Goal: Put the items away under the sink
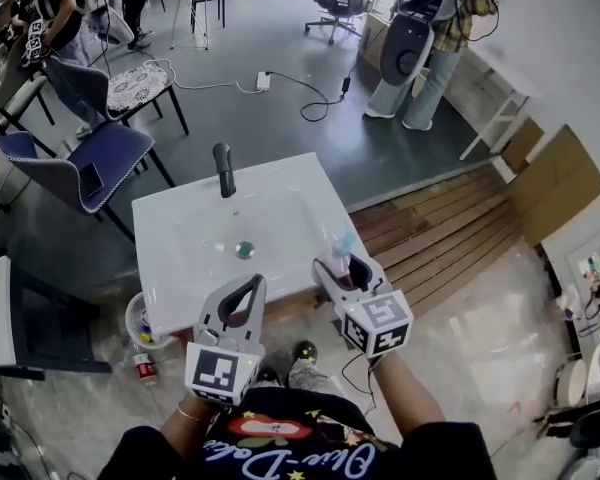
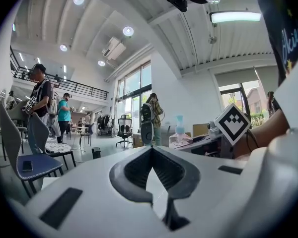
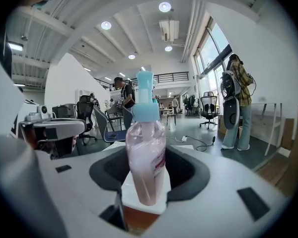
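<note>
A pink pump bottle [image 1: 340, 253] with a light blue pump stands upright between the jaws of my right gripper [image 1: 344, 266], which is shut on it over the near right edge of the white sink [image 1: 280, 203]. In the right gripper view the pink pump bottle [image 3: 146, 157] fills the middle, pinched low on its body by my right gripper [image 3: 148, 175]. My left gripper [image 1: 252, 284] hovers over the sink's near edge, shut with nothing in it. In the left gripper view my left gripper [image 2: 152, 150] has its tips together, and the pump bottle [image 2: 180, 129] shows to its right.
A black faucet [image 1: 223, 168] stands at the sink's far edge, with a drain [image 1: 244, 250] in the basin. A white tub [image 1: 138, 323] and a small bottle [image 1: 145, 368] sit on the floor at lower left. Chairs [image 1: 90, 163] stand left, wooden planks [image 1: 440, 228] lie right.
</note>
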A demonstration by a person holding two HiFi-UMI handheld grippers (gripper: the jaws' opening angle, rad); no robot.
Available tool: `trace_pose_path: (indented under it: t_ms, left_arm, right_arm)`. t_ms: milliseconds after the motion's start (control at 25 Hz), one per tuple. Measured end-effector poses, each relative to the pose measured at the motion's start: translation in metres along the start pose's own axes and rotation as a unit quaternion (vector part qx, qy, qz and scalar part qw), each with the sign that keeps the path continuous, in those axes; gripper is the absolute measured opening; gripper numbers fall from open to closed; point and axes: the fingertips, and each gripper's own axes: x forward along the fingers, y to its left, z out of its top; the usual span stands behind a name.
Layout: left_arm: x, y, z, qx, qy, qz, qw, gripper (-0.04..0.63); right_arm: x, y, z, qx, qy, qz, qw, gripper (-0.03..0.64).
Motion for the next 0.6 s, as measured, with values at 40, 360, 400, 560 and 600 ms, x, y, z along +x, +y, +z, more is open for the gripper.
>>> trace_pose_path:
  t_ms: [40,360,400,560,600]
  left_arm:
    - [-0.001,0.000,-0.001,0.000,0.000,-0.002,1.0000,0.008]
    - [-0.008,0.000,-0.002,0.007,0.000,0.012,0.9999,0.008]
    - [-0.011,0.001,-0.001,0.006,-0.002,0.017,0.9998,0.008]
    - [-0.020,0.008,-0.001,0.013,-0.005,0.036,0.9993,0.008]
    - [-0.021,0.010,-0.001,0.012,-0.005,0.042,0.9991,0.008]
  right_arm:
    - [-0.001,0.001,-0.001,0.000,-0.001,-0.002,1.000,0.215]
    - [-0.005,0.007,0.002,-0.001,-0.004,0.010,1.000,0.215]
    - [-0.004,0.008,0.002,-0.003,-0.005,0.013,1.000,0.215]
    - [-0.003,0.013,0.003,-0.007,-0.009,0.022,1.000,0.215]
    - [-0.003,0.013,0.003,-0.008,-0.009,0.025,1.000,0.215]
